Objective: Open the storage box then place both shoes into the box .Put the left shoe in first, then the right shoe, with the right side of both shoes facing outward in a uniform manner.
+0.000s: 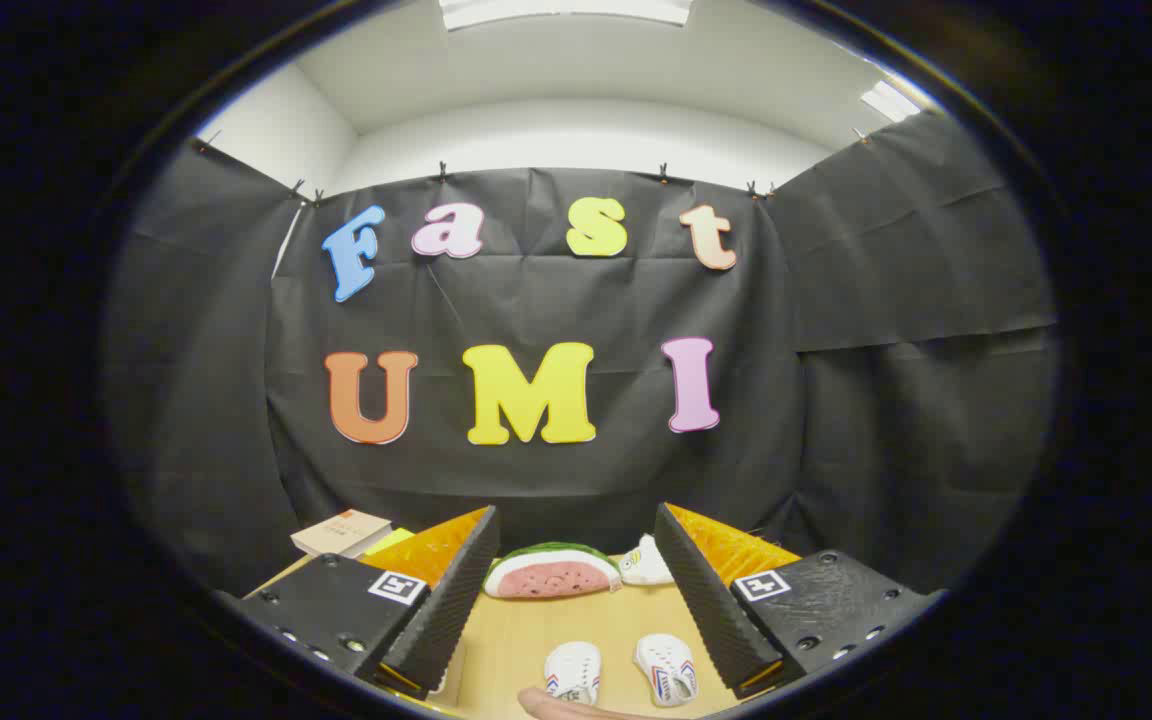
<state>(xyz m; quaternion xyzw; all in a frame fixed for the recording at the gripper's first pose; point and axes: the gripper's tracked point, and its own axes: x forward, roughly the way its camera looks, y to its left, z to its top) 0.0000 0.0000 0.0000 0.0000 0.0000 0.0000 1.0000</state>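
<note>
Two small white shoes lie side by side on the wooden table, low between my fingers: the left one (573, 672) and the right one (666, 667), both with red and blue marks. My gripper (576, 555) is held above the table, open wide, with nothing between its fingers (456, 590). The shoes sit below and just ahead of the fingertips, closer to the right finger (701, 590).
A plush watermelon slice (551, 572) lies farther back on the table (516, 640), with a white and yellow plush toy (644, 562) to its right. A box with a pale lid (341, 531) stands at the back left. A fingertip of a person (546, 705) shows near the shoes.
</note>
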